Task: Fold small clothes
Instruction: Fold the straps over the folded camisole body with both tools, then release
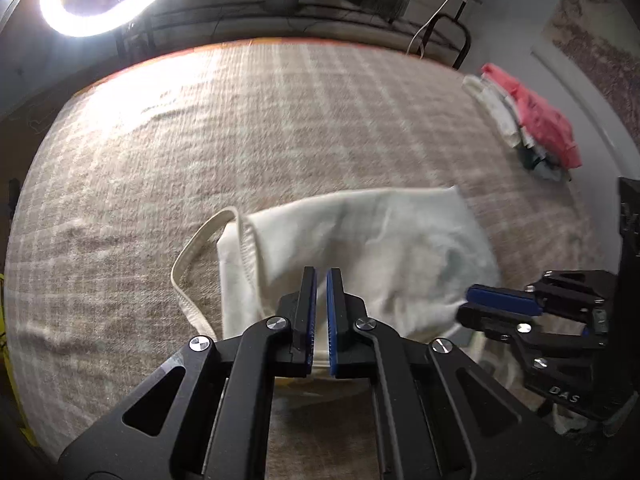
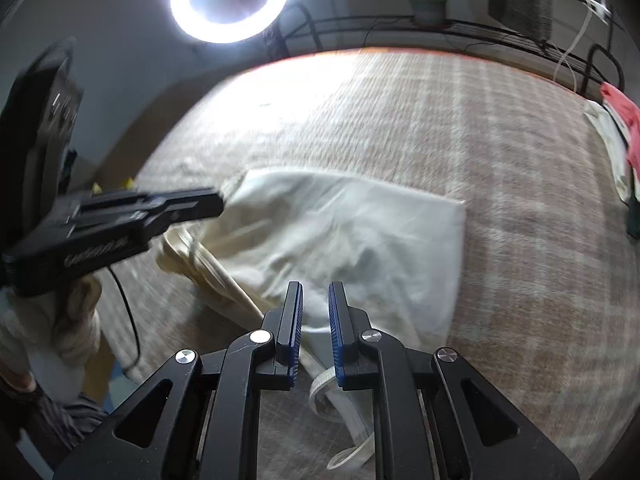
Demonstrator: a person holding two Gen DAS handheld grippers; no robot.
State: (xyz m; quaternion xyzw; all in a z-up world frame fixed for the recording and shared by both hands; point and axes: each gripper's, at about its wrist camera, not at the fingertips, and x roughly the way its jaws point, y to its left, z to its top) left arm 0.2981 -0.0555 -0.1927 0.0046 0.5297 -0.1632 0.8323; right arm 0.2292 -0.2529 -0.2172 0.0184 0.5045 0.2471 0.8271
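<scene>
Both claws, left (image 1: pixel 321 276) and right (image 2: pixel 316 292), narrowly parted over the blurred cream garment (image 1: pixel 360 240).

Right gripper (image 2: pixel 315 320) hangs slightly parted over the cream garment (image 2: pixel 344 232) on the checked blanket (image 2: pixel 500 152); left gripper (image 2: pixel 216 202) touches its far edge

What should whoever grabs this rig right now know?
Left gripper: jaws nearly shut, a thin gap showing, over the near edge of the cream garment; a grip on it cannot be confirmed.
Right gripper: jaws slightly apart, over the garment's near side; a grip is also unclear.
The garment lies partly folded on the plaid blanket, one strap loose to the side.
Done: a stack of clothes at the far right edge.
Left: finish this fold, tuck the strap, add to the stack.
</scene>
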